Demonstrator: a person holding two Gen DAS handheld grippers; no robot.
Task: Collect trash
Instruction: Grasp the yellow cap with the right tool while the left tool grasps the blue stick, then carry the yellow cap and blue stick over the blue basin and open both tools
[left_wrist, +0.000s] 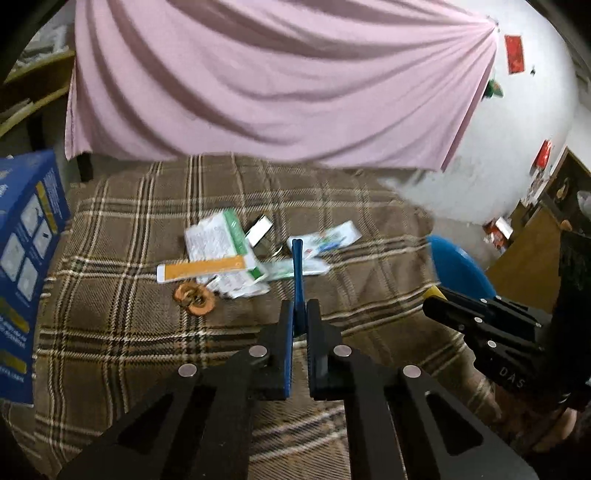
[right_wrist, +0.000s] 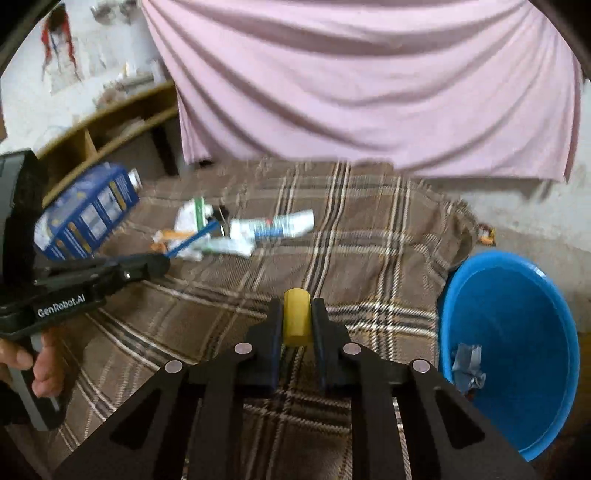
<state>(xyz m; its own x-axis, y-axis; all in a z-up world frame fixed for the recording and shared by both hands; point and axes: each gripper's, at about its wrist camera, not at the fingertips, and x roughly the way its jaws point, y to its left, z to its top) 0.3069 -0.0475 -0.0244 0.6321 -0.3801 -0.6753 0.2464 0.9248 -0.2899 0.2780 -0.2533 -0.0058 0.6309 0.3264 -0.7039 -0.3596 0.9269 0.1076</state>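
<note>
**Two claws, each closed on one piece of trash above a plaid-covered tabletop**

Left claw (left_wrist: 300, 314): its jaws are clamped on the lower end of a slim blue stick (left_wrist: 297, 266), which rises from between the fingertips toward the litter pile (its upper end is slightly flared). In the right wrist view the same stick juts from the claw's tip toward the pile, and a hand (right_wrist: 40, 365) grips the handle below.

Right claw (right_wrist: 297, 314): its jaws are pressed against both sides of a short yellow cylinder (right_wrist: 297, 317), held upright between the pads. In the left wrist view only a sliver of yellow shows at that claw's tip.

Beyond the claws lies the litter pile (left_wrist: 236, 254): flattened white-and-green cartons, an orange-and-white strip (left_wrist: 201, 268), a white tube with blue and red print (right_wrist: 273, 227) and, nearest the left claw, a brown ring-shaped scrap (left_wrist: 194, 298). All rest on the brown plaid cloth (right_wrist: 369, 258) that covers the tabletop.

A blue printed box (left_wrist: 26, 258) stands at the cloth's left edge. A blue plastic basin (right_wrist: 517, 295) sits off the right edge, lower than the cloth, with a crumpled grey scrap (right_wrist: 468, 365) inside. A pink sheet (left_wrist: 277, 81) hangs behind.
</note>
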